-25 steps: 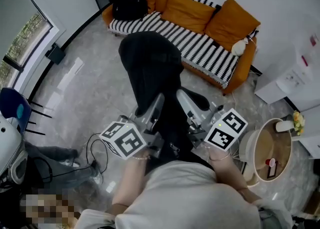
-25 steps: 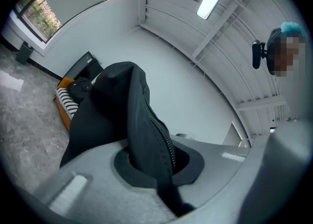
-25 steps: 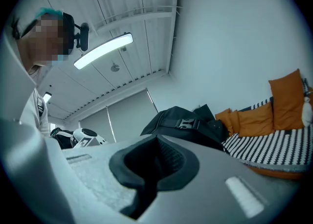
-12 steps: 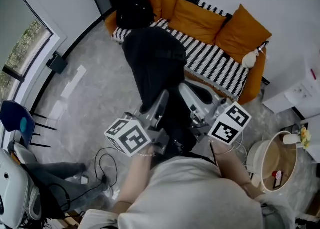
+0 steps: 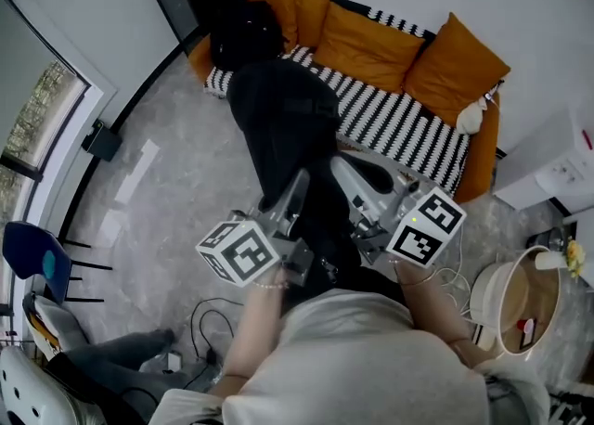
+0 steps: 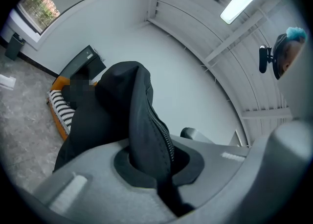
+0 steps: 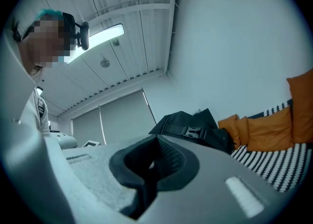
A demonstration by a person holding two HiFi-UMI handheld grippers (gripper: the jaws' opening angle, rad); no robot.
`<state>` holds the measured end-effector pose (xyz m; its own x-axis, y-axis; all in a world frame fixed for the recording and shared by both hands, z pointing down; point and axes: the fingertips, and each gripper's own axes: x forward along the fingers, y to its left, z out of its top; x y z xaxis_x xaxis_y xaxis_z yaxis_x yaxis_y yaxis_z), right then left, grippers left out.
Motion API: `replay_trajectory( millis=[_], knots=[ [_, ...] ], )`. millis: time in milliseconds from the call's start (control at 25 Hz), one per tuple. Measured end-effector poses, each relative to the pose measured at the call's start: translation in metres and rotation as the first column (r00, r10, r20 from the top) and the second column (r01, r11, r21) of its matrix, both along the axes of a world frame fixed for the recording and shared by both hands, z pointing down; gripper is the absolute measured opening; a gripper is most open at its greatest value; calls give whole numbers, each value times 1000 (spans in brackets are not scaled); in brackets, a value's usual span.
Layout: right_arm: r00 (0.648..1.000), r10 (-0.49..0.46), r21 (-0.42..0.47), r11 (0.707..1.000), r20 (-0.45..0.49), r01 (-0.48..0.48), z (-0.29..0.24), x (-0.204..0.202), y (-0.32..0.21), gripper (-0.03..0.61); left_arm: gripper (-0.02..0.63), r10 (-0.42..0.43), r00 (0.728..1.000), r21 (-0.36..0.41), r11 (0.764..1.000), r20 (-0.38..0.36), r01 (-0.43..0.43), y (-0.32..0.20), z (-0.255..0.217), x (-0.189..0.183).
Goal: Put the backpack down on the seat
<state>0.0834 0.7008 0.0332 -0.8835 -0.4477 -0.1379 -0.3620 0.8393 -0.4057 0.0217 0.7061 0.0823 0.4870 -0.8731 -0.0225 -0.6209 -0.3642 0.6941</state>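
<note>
A black backpack (image 5: 283, 126) hangs in the air between my two grippers, over the grey floor just in front of the sofa. My left gripper (image 5: 295, 186) is shut on a fold of its fabric beside a zipper (image 6: 164, 137), seen close up in the left gripper view (image 6: 164, 189). My right gripper (image 5: 345, 173) is shut on a mesh part of the backpack (image 7: 188, 127), with its jaws together (image 7: 146, 181). The sofa's black-and-white striped seat (image 5: 390, 122) lies just beyond the bag, and the bag's top hides part of it.
Orange cushions (image 5: 371, 43) line the sofa's back, and another black bag (image 5: 243, 29) sits at its left end. A white soft toy (image 5: 471, 115) rests on the right armrest. A round table (image 5: 524, 293) stands right, a blue chair (image 5: 28, 251) left, and cables (image 5: 200, 321) cross the floor.
The sofa has come slightly nearer and shifted in the head view as the person moves toward it. Both grippers keep the same hold on the backpack.
</note>
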Motion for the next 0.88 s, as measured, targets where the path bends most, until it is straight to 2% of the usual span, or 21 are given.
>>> replay_trajectory(
  millis=[440, 680, 880],
  knots=[
    [1000, 7, -35, 999, -20, -8, 16, -9, -53, 3, 11, 12, 1000, -11, 1000, -7, -12, -55, 11, -6],
    [1000, -27, -38, 999, 6, 27, 20, -15, -108, 3, 11, -16, 1000, -22, 1000, 1, 16, -102, 18, -6],
    [997, -77, -25, 997, 10, 77, 21, -22, -171, 3, 11, -53, 998, -17, 998, 20, 53, -165, 20, -11]
  ],
)
